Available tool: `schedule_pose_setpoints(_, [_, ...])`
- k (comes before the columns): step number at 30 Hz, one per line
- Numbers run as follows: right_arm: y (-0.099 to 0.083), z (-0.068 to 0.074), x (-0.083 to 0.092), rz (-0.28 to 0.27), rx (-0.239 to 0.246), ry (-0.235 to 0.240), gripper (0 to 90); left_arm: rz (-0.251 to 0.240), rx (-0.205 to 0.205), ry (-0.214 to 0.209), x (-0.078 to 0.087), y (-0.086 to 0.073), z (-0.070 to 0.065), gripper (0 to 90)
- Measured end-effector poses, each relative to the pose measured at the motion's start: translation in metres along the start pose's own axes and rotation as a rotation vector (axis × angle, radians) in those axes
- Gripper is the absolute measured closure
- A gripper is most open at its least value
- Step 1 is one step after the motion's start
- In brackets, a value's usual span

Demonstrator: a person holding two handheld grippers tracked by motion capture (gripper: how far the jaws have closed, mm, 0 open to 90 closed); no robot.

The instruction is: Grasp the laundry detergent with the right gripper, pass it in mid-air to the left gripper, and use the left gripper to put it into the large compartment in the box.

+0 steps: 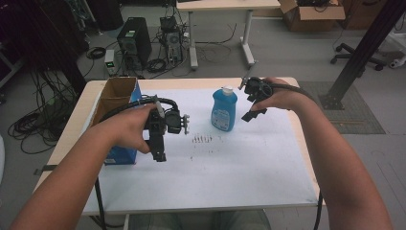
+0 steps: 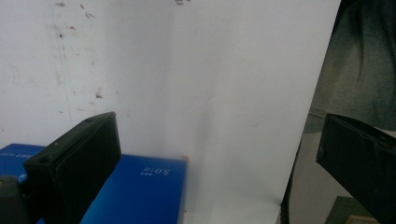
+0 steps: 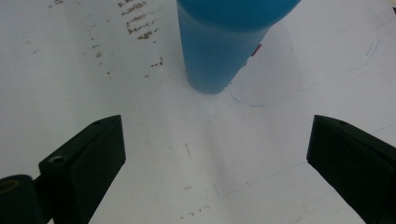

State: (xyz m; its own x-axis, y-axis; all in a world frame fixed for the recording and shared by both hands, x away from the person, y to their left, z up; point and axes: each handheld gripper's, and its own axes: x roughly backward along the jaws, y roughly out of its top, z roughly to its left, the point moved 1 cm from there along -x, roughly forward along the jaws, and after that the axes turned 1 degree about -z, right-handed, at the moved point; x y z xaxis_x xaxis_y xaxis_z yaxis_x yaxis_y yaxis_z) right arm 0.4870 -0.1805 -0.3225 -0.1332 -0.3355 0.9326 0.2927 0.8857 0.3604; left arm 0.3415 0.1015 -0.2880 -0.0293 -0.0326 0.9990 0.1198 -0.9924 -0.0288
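Right gripper [image 1: 253, 101] wide open, empty, hovering just beside blue bottle [image 1: 224, 109] near table's far edge. Left gripper [image 1: 158, 139] also spread wide, empty, beside blue box [image 1: 117, 103] at left edge. Risk: tall bottle tipping if clipped off-centre by one jaw.

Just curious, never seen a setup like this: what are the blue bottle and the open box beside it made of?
The blue bottle looks like glossy, see-through plastic tinted by blue liquid, with a white cap. The open box looks like cardboard: raw brown inside, smooth printed blue outside.
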Motion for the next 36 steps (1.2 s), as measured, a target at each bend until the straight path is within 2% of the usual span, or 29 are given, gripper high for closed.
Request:
schedule_pose_setpoints(7, [-0.002, 0.0, -0.008, -0.027, -0.019, -0.005, 4.4, -0.003, 0.005, -0.003, -0.001, -0.001, 0.0, 0.2])
schedule_pose_setpoints(13, [-0.005, 0.0, -0.018, -0.068, -0.029, -0.004, 4.4, -0.002, -0.013, -0.002, -0.001, 0.0, 0.001, 0.2])
schedule_pose_setpoints(14, [-0.005, 0.0, -0.018, -0.068, -0.029, -0.004, 4.4, -0.001, 0.002, -0.007, -0.002, 0.0, 0.0, 0.2])
schedule_pose_setpoints(16, [-0.007, 0.001, -0.022, -0.084, -0.033, -0.005, 4.4, 0.007, -0.006, -0.01, -0.002, 0.001, 0.0, 0.2])
schedule_pose_setpoints(23, [-0.009, 0.0, -0.029, -0.132, -0.05, -0.023, 4.4, 0.009, -0.005, -0.011, -0.003, 0.002, 0.001, 0.2])
schedule_pose_setpoints(24, [-0.009, 0.0, -0.032, -0.136, -0.061, -0.039, 4.4, 0.009, -0.007, -0.013, -0.004, 0.002, 0.001, 0.2])
schedule_pose_setpoints(31, [-0.009, 0.001, -0.04, -0.172, -0.068, -0.03, 4.2, 0.008, -0.005, -0.012, -0.004, 0.002, 0.0, 0.2])
schedule_pose_setpoints(36, [-0.01, 0.003, -0.045, -0.183, -0.109, -0.045, 4.2, 0.007, -0.004, -0.011, -0.005, 0.001, 0.001, 0.2])
